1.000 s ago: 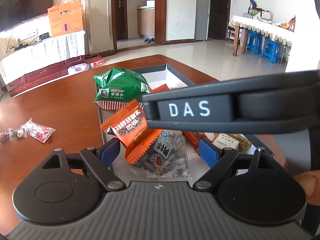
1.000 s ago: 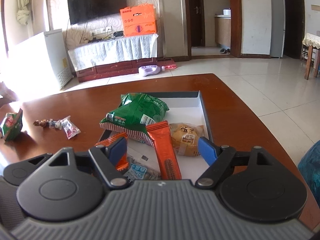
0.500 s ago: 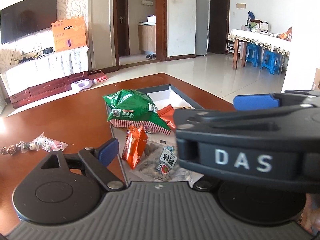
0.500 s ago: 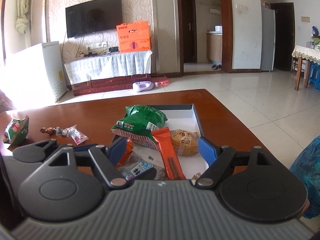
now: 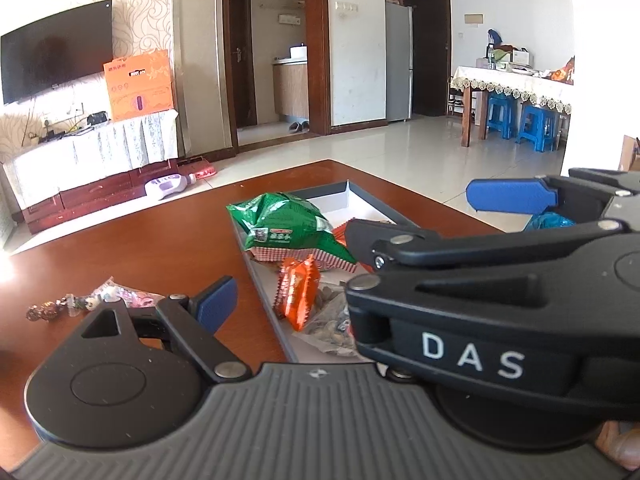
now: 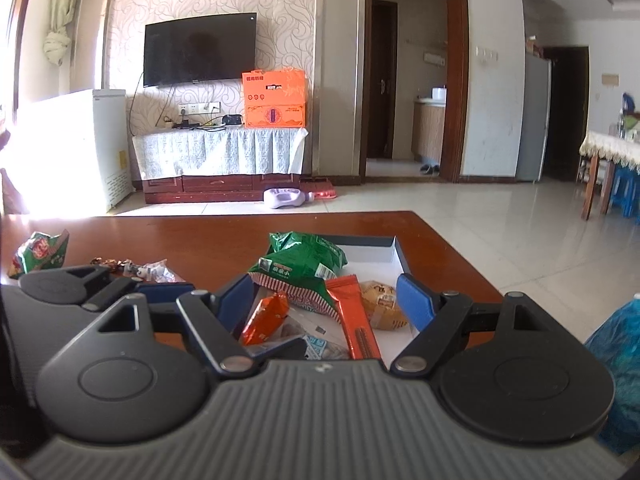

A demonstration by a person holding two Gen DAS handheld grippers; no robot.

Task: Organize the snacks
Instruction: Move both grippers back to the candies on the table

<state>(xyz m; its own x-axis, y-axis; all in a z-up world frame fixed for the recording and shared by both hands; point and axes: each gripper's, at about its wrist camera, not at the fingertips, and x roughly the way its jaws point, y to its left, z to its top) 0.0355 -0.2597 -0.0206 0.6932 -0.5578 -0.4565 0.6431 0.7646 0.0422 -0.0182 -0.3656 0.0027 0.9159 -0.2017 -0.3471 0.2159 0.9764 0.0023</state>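
1. Living-room floor tiles, a wall TV (image 6: 199, 49) and an orange box (image 6: 274, 98) on a cloth-draped cabinet lie beyond a red-brown table (image 6: 208, 236).
2. Right gripper (image 6: 326, 305): blue pads spread wide, nothing gripped; the snacks show only through the gap, further off.
3. Left gripper (image 5: 304, 304): its left pad (image 5: 218, 303) shows at 9 o'clock from the packets; the other is hidden behind the right gripper's black body, which crosses the left wrist view at 3 o'clock. Nothing sits between its jaws, which stand wide.
4. Tray (image 6: 394, 251), dark-rimmed and white inside, lies on the table ahead of both grippers and holds the gathered snacks.
5. Green bag (image 6: 304, 264) rests on the tray's left part, at 12 o'clock from the right gripper.
6. Small orange packet (image 6: 266, 317) lies just below the bag, at 7 o'clock from it.
7. Long orange bar (image 6: 354, 316) leans from under the bag toward 5 o'clock.
8. Yellow bun (image 6: 382, 306) touches the bar at its 3 o'clock side.
9. Clear seed pack (image 5: 328, 320) lies under the small orange packet.
10. Loose candies (image 6: 132, 268) sit on the table at 9 o'clock from the tray, well apart.
11. Second green bag (image 6: 40, 250) lies beyond them, near the left edge.
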